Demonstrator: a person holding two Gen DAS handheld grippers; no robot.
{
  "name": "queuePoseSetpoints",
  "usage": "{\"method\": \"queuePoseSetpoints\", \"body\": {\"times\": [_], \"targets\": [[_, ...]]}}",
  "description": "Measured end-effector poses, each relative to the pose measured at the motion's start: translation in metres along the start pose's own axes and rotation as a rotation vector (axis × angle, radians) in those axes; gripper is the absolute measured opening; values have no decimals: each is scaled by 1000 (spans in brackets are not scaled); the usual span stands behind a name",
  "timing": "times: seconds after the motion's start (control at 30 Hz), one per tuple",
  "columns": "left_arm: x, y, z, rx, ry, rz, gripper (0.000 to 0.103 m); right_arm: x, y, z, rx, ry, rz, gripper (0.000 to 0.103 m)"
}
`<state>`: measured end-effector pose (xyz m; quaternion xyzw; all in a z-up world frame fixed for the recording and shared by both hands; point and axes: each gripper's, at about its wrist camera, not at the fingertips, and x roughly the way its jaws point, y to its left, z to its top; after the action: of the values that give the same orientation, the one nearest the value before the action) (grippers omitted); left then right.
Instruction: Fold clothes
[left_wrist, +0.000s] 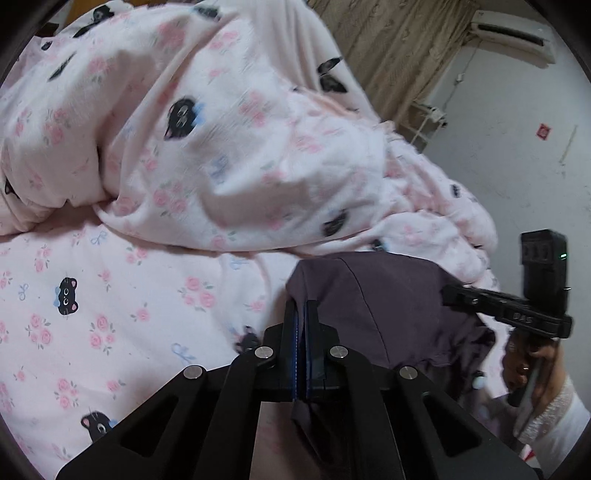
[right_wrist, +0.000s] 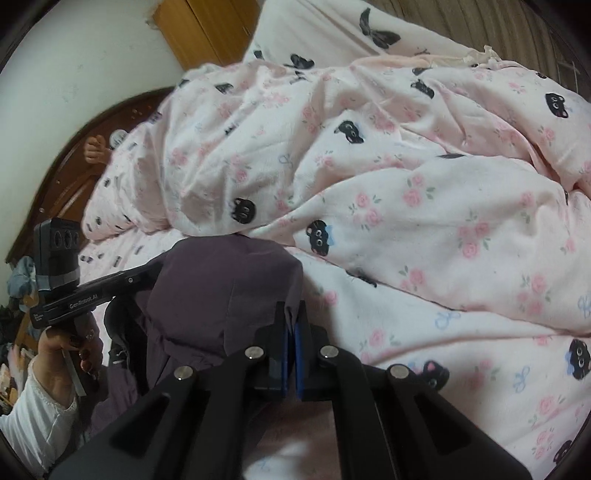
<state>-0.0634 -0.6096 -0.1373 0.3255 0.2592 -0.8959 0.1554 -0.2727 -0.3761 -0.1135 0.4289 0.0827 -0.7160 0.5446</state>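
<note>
Both grippers clamped on the purple garment, held up over the bed.

Left gripper (left_wrist: 301, 314) and right gripper (right_wrist: 291, 317) each pinch an edge of the purple garment (left_wrist: 388, 295), jaws closed on cloth, garment spanning between them. Below: pink cat-print sheet (left_wrist: 110, 295). Beyond: bunched matching duvet (right_wrist: 406, 166), then curtain (left_wrist: 399, 48) and wall.

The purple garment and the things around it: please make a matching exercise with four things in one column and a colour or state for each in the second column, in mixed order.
Things:
1. garment
2. quilt
3. left gripper
4. curtain

Colours or states:
A. pink with black cats and roses
B. brown, hanging by the wall
C. dark purple, stretched between both grippers
D. shut on cloth

Pairs: 1-C, 2-A, 3-D, 4-B
</note>
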Motion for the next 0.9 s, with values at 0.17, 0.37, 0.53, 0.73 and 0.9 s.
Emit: {"method": "queuePoseSetpoints", "body": {"times": [0.17,0.37,0.53,0.73,0.9], "targets": [[35,29,-12,-70,80,17,11,27,-5,-6,-7,75,-70,6],[12,51,-17,-151,41,17,28,15,-17,-14,26,61,-100,31],[-46,50,-26,-143,-35,38,28,-24,-15,-23,15,-4,-150,33],[-125,35,-58,-125,-132,93,55,-86,21,-51,-53,-98,-151,37],[-172,29,-99,-126,-134,139,55,-104,62,-87,-84,-81,-103,45]]}}
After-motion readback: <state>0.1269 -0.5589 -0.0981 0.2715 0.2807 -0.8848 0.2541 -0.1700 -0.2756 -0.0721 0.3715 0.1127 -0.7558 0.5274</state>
